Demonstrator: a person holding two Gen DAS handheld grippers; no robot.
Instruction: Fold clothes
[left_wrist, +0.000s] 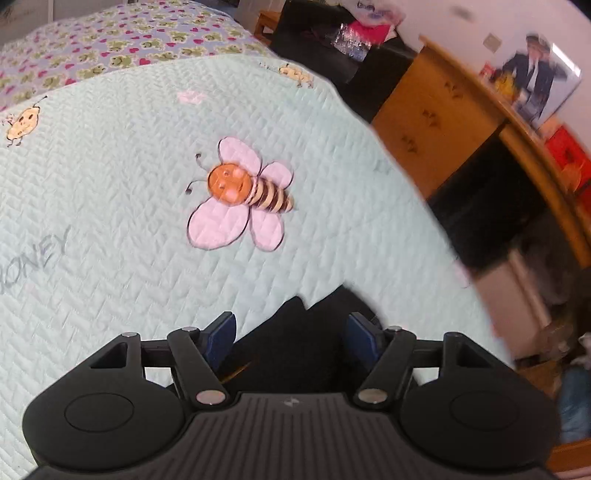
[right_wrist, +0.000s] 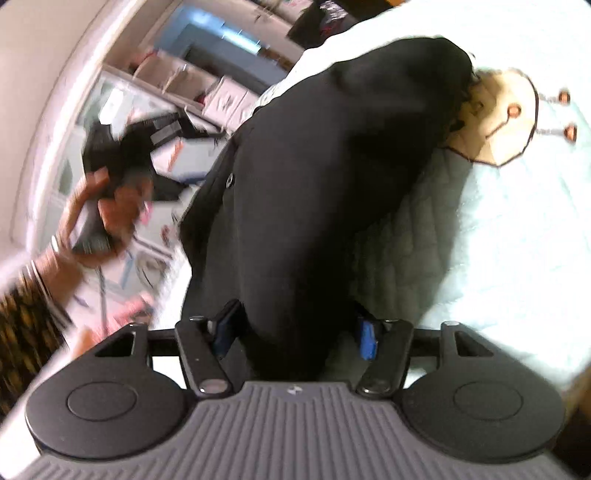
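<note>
A black garment (right_wrist: 314, 177) with a small button lies draped over the edge of a pale green quilted bed cover (right_wrist: 498, 240). My right gripper (right_wrist: 295, 332) has its blue-padded jaws wide apart, and the black cloth runs between them. In the left wrist view, my left gripper (left_wrist: 291, 336) also has its jaws wide apart, with a corner of the black garment (left_wrist: 295, 339) lying between them on the bed cover (left_wrist: 110, 221). The other hand, holding the left gripper (right_wrist: 110, 184), shows blurred at the left of the right wrist view.
The cover carries a bee picture (left_wrist: 240, 195) and smaller bee prints. A second quilt with frogs and hearts (left_wrist: 110, 40) lies at the far end. A wooden desk (left_wrist: 461, 122) stands to the right of the bed. Shelves with boxes (right_wrist: 184, 92) stand beyond the bed edge.
</note>
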